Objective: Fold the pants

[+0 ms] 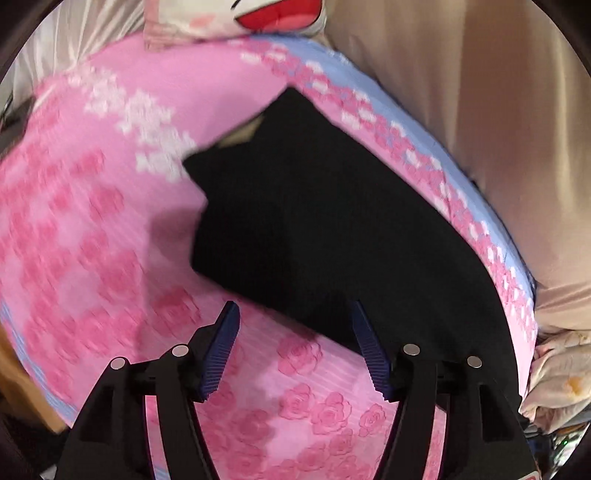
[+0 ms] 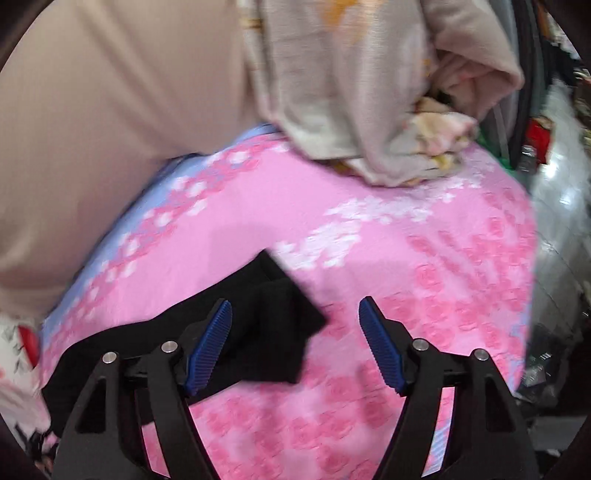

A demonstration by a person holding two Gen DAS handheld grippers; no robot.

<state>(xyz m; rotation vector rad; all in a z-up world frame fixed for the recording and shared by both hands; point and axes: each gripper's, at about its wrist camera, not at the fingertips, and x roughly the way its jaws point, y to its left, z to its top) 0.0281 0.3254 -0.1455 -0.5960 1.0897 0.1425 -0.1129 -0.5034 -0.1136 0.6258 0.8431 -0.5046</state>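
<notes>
- Left wrist view: the black pants [image 1: 332, 236] lie flat on the bed [image 1: 92, 229], on its pink rose-patterned cover, close along the edge that meets the beige curtain [image 1: 480, 129].
- The left tool [image 1: 295, 314] hangs over the near end of the pants with its blue pads spread wide and nothing between them; one pad is over the black cloth, the other over bare cover.
- The waistband end seems to point toward the far end of the bed, where a cartoon-print pillow [image 1: 240, 18] sits; a pale lining shows there at the opening.
- Right wrist view: the right tool [image 2: 295, 314] is also wide and empty, its left pad above the cuffs of the pants [image 2: 258, 317], its right pad above the pink cover.
- The two leg ends look stacked one on the other, so the lengthwise fold appears done; this is a judgement, since blur softens the edges.
- Left to do, most likely: bring the cuff end up to the waistband, then perhaps halve the bundle again.
- A heap of pale clothes [image 2: 351, 92] rests at the far corner of the bed, well apart from the pants.
</notes>
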